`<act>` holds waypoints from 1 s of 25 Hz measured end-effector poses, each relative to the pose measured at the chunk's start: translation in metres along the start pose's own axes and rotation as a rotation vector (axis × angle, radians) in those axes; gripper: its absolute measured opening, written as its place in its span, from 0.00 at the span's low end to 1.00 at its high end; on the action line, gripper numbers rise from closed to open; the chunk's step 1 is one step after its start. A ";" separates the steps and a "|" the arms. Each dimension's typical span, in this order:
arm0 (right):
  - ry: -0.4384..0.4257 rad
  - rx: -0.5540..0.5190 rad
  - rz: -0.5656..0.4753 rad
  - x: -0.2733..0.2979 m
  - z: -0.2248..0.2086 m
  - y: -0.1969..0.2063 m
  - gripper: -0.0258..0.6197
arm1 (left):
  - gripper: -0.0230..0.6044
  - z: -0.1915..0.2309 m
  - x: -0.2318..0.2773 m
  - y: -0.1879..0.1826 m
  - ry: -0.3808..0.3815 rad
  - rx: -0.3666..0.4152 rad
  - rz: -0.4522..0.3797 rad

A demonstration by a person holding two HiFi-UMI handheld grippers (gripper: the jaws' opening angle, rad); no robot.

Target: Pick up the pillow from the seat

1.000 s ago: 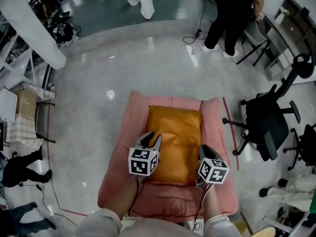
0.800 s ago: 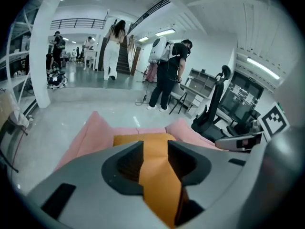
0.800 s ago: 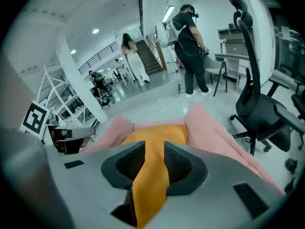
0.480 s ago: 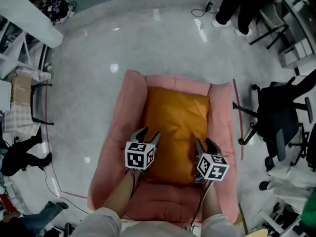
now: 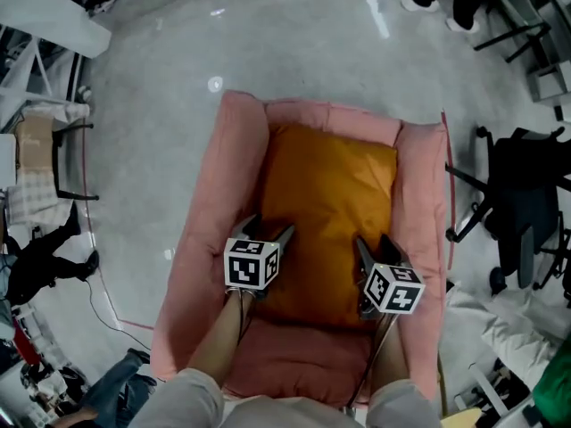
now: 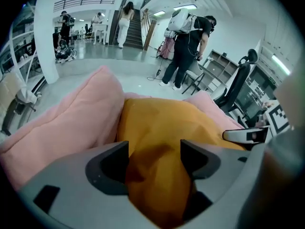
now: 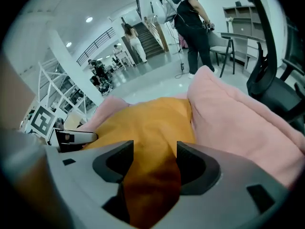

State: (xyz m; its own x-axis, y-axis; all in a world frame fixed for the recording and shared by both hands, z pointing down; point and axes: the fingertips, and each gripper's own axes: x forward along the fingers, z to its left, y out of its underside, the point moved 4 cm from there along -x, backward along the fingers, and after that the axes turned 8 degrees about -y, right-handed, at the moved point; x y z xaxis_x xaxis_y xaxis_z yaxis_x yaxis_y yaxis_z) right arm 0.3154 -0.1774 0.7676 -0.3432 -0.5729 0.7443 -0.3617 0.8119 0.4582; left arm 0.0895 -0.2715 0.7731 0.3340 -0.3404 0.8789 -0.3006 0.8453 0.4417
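An orange pillow (image 5: 326, 212) lies on the seat of a pink armchair (image 5: 239, 159). My left gripper (image 5: 268, 232) is down on the pillow's near left part and my right gripper (image 5: 375, 243) on its near right part. Both sets of jaws have just been opening and stand wide. In the left gripper view the pillow (image 6: 162, 123) bulges up into the gap of the left gripper (image 6: 155, 149). In the right gripper view a fold of the pillow (image 7: 147, 123) fills the gap of the right gripper (image 7: 155, 149). I see no pad pressing on the fabric.
A black office chair (image 5: 526, 203) stands close to the armchair's right arm. A folding chair with cloth (image 5: 36, 168) and a person (image 5: 40, 266) are at the left. Grey floor with a red tape line (image 5: 96, 266) surrounds the armchair. People stand far behind (image 6: 188, 46).
Both grippers have sunk onto the near end of the pillow and their jaws have spread wider. The armchair now looks larger and nearer in the head view.
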 end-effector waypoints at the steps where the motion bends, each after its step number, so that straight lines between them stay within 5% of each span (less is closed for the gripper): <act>1: -0.009 0.005 0.014 0.004 -0.002 0.001 0.44 | 0.57 -0.001 0.004 0.001 -0.003 0.001 0.014; 13: -0.009 0.024 0.157 0.035 -0.029 0.029 0.43 | 0.56 -0.014 0.048 0.030 -0.016 0.048 0.182; 25: -0.010 -0.061 0.167 0.032 -0.008 0.032 0.17 | 0.18 -0.016 0.031 0.033 0.081 0.072 0.166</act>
State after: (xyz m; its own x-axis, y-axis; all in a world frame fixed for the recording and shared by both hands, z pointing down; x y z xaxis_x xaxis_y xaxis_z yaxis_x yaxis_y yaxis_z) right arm 0.2996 -0.1687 0.8095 -0.4029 -0.4307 0.8076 -0.2463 0.9008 0.3575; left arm 0.1042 -0.2474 0.8116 0.3447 -0.1625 0.9245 -0.4194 0.8545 0.3065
